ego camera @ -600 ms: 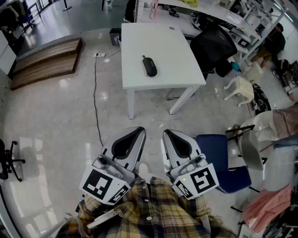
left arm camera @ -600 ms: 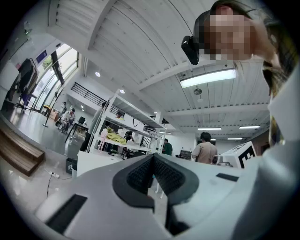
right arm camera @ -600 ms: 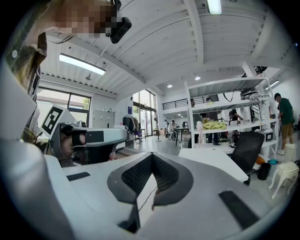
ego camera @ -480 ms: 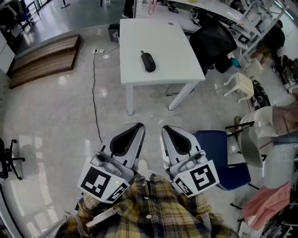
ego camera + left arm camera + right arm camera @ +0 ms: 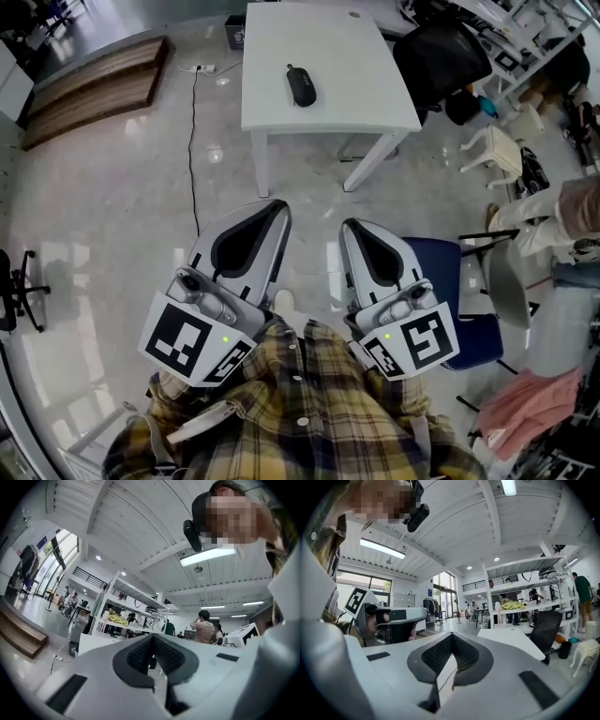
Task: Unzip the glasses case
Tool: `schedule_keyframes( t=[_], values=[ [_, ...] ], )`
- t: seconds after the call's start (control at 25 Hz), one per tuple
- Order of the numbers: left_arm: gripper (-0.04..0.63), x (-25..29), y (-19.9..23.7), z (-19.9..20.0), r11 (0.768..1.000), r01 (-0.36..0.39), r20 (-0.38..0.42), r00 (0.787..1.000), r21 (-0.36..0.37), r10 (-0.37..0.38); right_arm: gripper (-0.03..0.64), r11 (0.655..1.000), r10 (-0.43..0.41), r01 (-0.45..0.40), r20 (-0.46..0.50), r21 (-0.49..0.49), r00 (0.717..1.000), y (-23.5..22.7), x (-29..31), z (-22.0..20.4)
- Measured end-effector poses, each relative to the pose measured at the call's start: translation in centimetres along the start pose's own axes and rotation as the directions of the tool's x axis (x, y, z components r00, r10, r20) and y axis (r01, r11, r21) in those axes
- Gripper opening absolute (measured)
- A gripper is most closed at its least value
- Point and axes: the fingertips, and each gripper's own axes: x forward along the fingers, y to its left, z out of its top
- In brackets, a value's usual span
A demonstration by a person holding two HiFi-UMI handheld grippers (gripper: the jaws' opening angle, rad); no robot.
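Over the last half second or so, seen from the head view, the white surface (image 5: 356, 84) and the black glasses case (image 5: 301, 86) lying on it have slid up towards the top of the frame, and the surface's far edge is now cut off. The 2 grippers loom larger. The left gripper (image 5: 274, 208) has climbed furthest up the frame and the right gripper (image 5: 352, 225) somewhat less. They have drifted a little apart (more floor shows between them). More of the plaid shirt (image 5: 309, 412) fills the bottom.
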Motion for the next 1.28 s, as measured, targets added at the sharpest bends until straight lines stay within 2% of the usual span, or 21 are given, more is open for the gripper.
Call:
schedule_keyframes(
  t=[0.28, 0.6, 1.28],
  values=[
    [0.008, 0.6, 0.1, -0.7, 0.999, -0.036, -0.004, 0.999, 0.004, 0.036, -0.002, 1.000, 0.013, -0.013, -0.003, 0.020, 1.000, -1.2, -0.2, -0.8],
    [0.008, 3.4, 3.2, -0.6, 1.000, -0.009, -0.014, 1.000, 0.003, 0.009, -0.002, 1.000, -0.008, 0.008, 0.000, 0.022, 1.000, -3.0, 3.7, -0.5],
    [0.008, 11.5, 19.4, 2.3, 0.997, 0.082, -0.047, 0.995, -0.010, -0.082, -0.002, 0.991, -0.126, 0.127, -0.034, 0.034, 0.991, -7.4, 20.7, 0.6]
  ],
)
